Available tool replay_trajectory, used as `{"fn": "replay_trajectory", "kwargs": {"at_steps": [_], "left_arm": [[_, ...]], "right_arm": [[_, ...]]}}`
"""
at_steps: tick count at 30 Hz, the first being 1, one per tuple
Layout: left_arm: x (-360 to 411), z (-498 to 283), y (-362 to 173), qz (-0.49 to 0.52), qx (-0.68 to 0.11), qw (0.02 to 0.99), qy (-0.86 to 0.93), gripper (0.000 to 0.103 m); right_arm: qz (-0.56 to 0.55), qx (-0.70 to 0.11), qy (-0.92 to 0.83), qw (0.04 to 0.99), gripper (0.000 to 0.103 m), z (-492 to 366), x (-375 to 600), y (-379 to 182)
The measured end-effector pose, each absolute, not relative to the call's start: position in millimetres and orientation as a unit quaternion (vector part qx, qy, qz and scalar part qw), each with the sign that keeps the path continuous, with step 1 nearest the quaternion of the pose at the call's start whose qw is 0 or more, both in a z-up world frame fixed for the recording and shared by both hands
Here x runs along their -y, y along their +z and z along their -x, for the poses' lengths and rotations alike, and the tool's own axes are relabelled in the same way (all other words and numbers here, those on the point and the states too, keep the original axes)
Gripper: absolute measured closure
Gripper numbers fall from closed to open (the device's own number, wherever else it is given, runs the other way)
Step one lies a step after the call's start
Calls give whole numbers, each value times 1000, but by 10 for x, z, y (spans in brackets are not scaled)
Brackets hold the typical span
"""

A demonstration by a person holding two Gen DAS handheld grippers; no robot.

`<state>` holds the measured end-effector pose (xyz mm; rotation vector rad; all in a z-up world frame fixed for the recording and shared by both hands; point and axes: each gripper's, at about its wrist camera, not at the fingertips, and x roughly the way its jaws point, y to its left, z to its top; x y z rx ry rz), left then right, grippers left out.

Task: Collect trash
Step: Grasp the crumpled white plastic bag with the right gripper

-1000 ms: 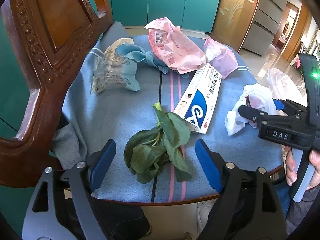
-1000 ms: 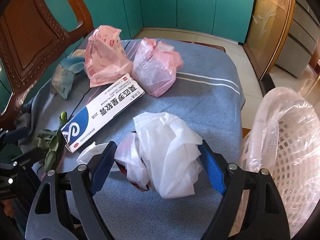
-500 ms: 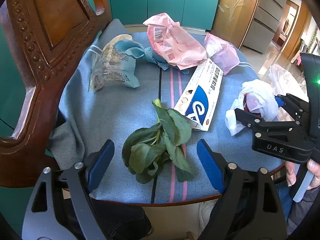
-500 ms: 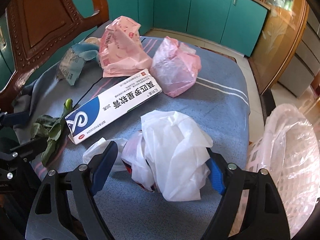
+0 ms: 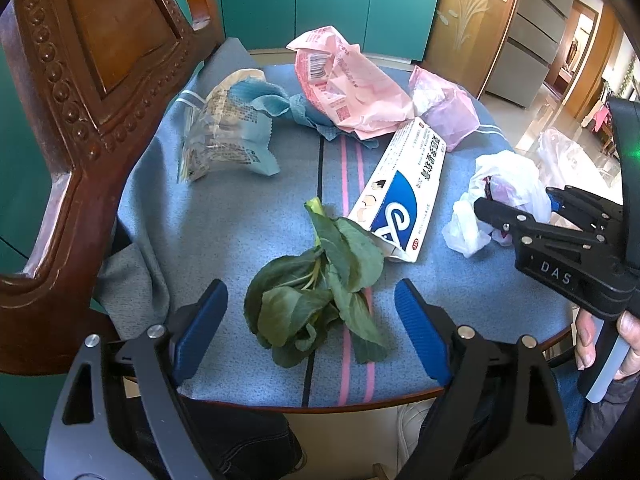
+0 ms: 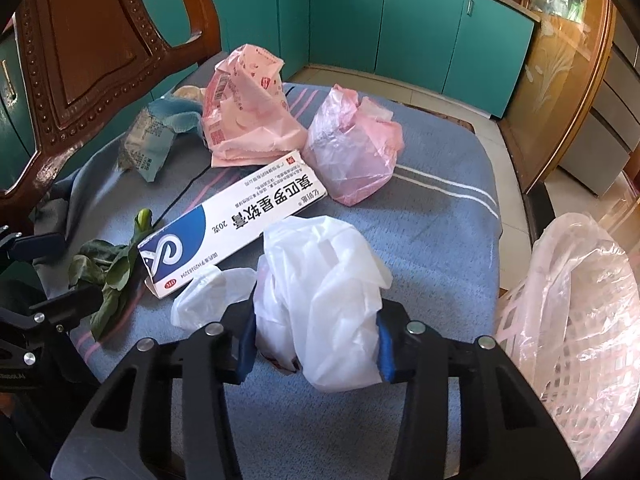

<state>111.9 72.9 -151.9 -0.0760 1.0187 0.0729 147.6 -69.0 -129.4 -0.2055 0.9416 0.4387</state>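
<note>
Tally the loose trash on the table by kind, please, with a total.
Pink bags: 2, printed pink bag and translucent pink bag
White plastic bag: 1, between the right gripper fingers
Blue-and-clear wrapper: 1
Blue-and-white carton: 1
Leafy greens: 1
Total: 6

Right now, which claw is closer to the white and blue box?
Left, by a small margin. The left claw brackets the leafy greens touching the white and blue box; the right claw is closing on the white plastic bag beside it.
</note>
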Motion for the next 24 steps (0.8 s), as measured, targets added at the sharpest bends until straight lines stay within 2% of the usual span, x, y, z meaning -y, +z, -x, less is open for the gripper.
{"fn": "replay_trajectory", "kwargs": {"at_steps": [24], "left_arm": [[-688, -1106, -1478, 25, -480, 876, 34, 15]], "right_arm": [[80, -456, 202, 863, 57, -1518, 737, -1289]]}}
